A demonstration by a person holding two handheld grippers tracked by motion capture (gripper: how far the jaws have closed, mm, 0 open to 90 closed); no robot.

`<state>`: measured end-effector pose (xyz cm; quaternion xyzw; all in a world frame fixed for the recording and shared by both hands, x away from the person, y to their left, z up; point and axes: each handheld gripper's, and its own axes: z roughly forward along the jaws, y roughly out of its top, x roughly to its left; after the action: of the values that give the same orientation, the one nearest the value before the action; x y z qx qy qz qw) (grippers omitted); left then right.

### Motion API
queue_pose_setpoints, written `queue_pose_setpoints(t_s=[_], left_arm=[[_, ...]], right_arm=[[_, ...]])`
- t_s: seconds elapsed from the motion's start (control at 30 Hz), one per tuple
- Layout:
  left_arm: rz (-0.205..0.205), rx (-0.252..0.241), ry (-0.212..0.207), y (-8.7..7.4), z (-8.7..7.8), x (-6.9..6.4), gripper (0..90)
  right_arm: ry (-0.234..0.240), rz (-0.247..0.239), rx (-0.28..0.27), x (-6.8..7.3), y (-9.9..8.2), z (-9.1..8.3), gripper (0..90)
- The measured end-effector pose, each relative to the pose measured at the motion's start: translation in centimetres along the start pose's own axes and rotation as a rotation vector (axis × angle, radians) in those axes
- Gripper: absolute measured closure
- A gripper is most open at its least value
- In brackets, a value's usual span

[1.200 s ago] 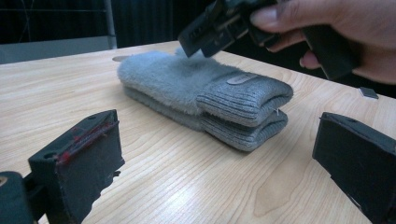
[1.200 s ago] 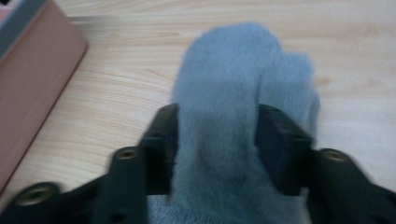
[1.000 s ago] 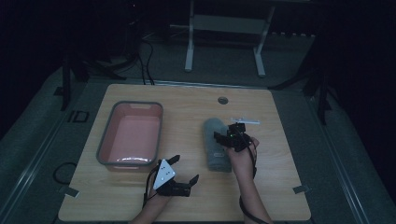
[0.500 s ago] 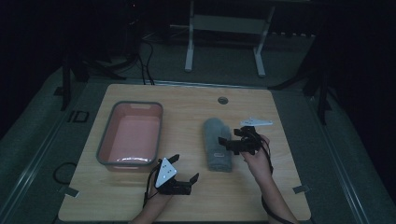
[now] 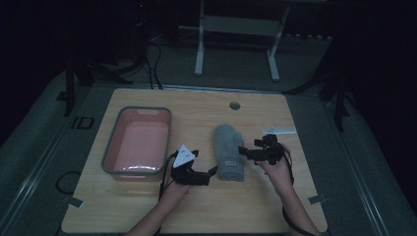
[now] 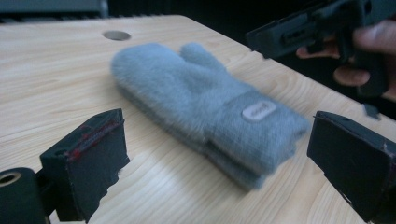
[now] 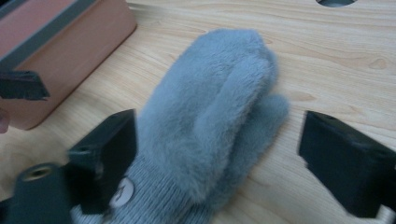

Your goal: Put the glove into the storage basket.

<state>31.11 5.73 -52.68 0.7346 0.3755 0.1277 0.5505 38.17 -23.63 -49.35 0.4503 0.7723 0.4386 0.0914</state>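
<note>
Generally, work from the table (image 5: pixel 147 206) down: wooden top, one round hole (image 5: pixel 234 105) near the far edge, mostly bare.

Bin (image 5: pixel 137 142): pink tub w/ grey rim, empty, on the left half of the table. Rigid walls; sits well apart from the mitten, so no obstruction to a grasp. In the right gripper view its wall stands just beyond the mitten's left side.

Mitten (image 5: pixel 228 151): grey, fluffy, lies flat near table centre, cuff toward the person, fingertip end pointing away. Appears to be a stacked pair (two layers visible at the cuff in the left gripper view). Judged light, soft, compressible, non-fragile; fur prob. slippery under light pressure. Best hold: ribbed cuff w/ the small label (image 6: pixel 258 111), where the knit is firmer and both layers can be pinched together. A grasp on the fur body will likely take the top layer only.

Left gripper (image 5: pixel 212 170): released, jaws wide, empty, just beside the cuff's left edge.

Right gripper (image 5: pixel 242 150): released, jaws wide, empty, near the mitten's right side at approx. mid-length.

Obstructions: none on the table near the mitten. Main risk is the two grippers fouling each other, since both converge on the cuff end.
</note>
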Motion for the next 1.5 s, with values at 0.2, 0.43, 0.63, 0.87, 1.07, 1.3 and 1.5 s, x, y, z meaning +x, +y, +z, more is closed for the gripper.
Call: queue_pose_setpoints(t_s=[0.2, 0.43, 0.63, 0.87, 1.07, 1.3, 1.5], left_arm=[[-0.082, 0.096, -0.034, 1.8, 3.4, 1.2, 9.3], [-0.093, 0.223, -0.01, 2.4, 6.9, 2.2, 15.8], [-0.114, 0.279, -0.008, 2.3, 8.3, 2.1, 21.2], [-0.138, 0.331, -0.017, 1.6, 9.5, 2.6, 25.0], [-0.132, 0.349, -0.052, 1.5, 10.3, 2.6, 38.3], [-0.116, 0.366, -0.115, 1.7, 10.7, 2.6, 58.0], [-0.084, 0.341, -0.152, 1.6, 10.7, 2.5, 74.0]], right_arm=[[-0.022, 0.024, 0.036, -0.1, 0.1, 1.8, 28.4], [-0.032, 0.069, 0.085, -0.8, -0.6, 3.5, 39.2], [-0.04, 0.123, 0.139, -1.6, -1.8, 4.2, 38.5], [0.004, 0.153, 0.167, -2.0, -2.4, 4.9, 42.0], [0.024, 0.113, 0.176, -2.0, -2.4, 5.1, 54.6], [0.044, 0.124, 0.182, -1.8, -2.6, 5.1, 67.7], [0.026, 0.118, 0.169, -1.4, -2.6, 5.0, 75.4]])
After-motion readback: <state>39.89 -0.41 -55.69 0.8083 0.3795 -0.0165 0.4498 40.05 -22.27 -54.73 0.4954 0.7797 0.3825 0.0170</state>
